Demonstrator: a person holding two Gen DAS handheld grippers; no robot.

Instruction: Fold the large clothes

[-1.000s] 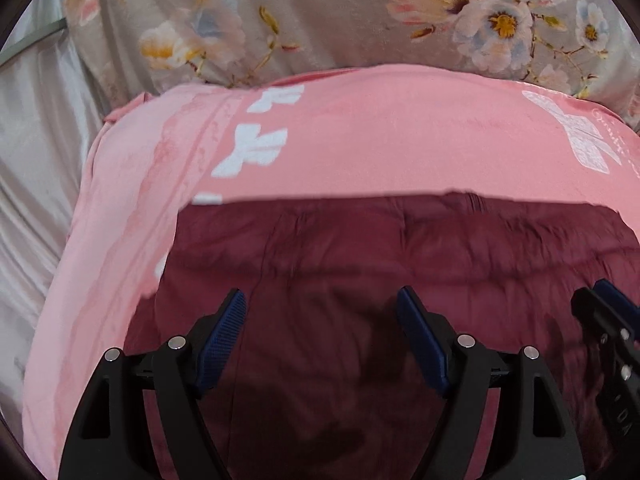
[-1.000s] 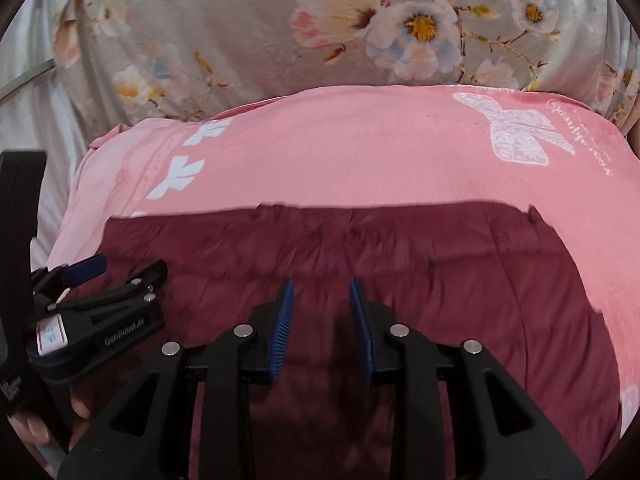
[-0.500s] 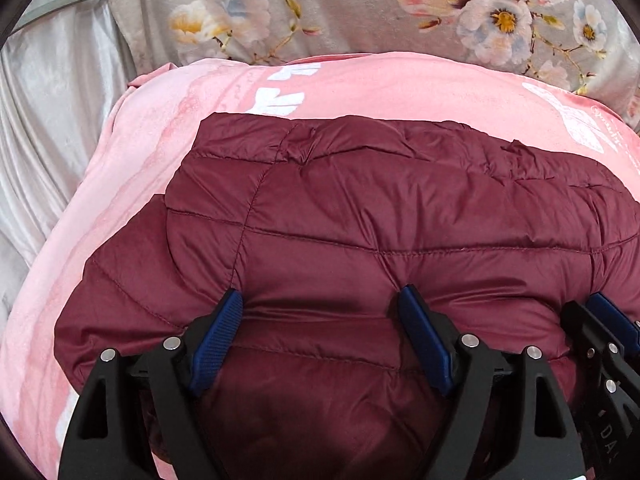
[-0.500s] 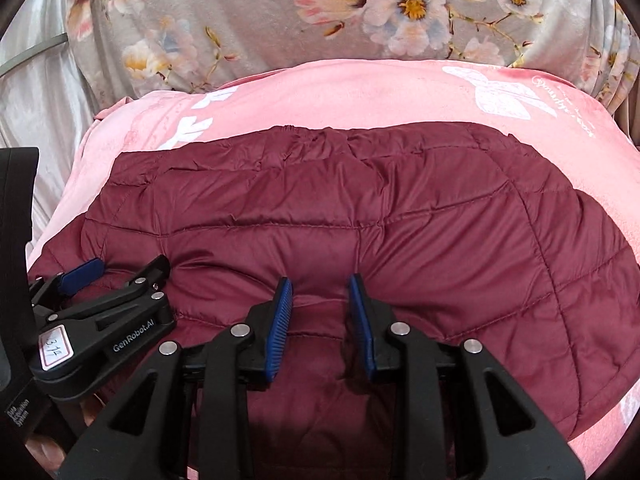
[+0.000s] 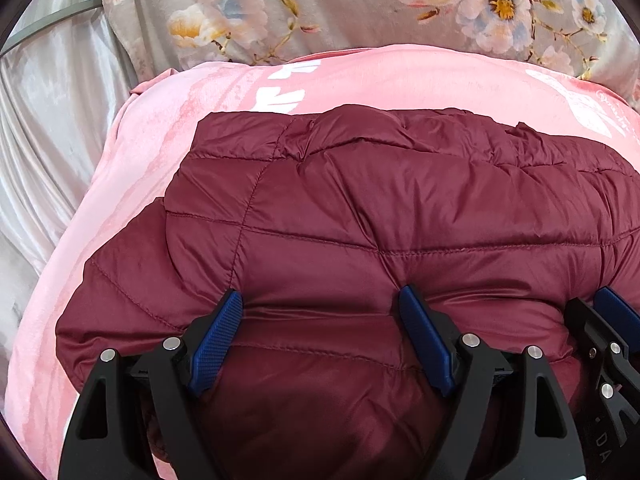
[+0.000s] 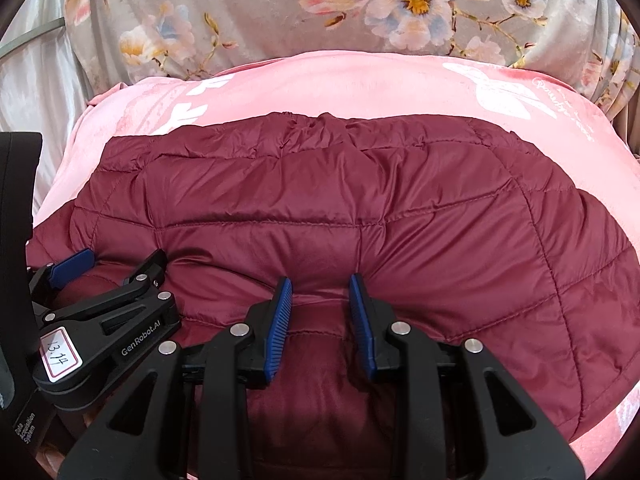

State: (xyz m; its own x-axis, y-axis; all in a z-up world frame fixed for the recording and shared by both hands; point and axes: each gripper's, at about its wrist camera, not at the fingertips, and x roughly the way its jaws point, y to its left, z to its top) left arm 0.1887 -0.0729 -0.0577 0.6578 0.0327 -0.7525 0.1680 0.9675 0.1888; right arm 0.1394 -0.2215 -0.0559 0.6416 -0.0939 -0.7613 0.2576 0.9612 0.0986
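Note:
A maroon quilted puffer jacket (image 5: 380, 200) lies folded on a pink blanket (image 5: 400, 76); it also shows in the right wrist view (image 6: 340, 200). My left gripper (image 5: 320, 312) has its jaws wide apart, pressing on the jacket's near edge with fabric bulging between the blue pads. My right gripper (image 6: 320, 294) has its jaws narrowly apart with a pinch of jacket fabric between the pads; whether it grips is unclear. The left gripper shows at the left of the right wrist view (image 6: 108, 264). The right gripper's fingers (image 5: 608, 320) show at the right edge of the left wrist view.
A grey floral quilt (image 5: 360, 8) lies behind the pink blanket (image 6: 360, 84) and also shows in the right wrist view (image 6: 280, 12). Silvery satin fabric (image 5: 48, 120) hangs at the left.
One second ago the jacket hung dark and close in front of both cameras. It has been laid down over itself onto the blanket, and both grippers now rest at its near edge.

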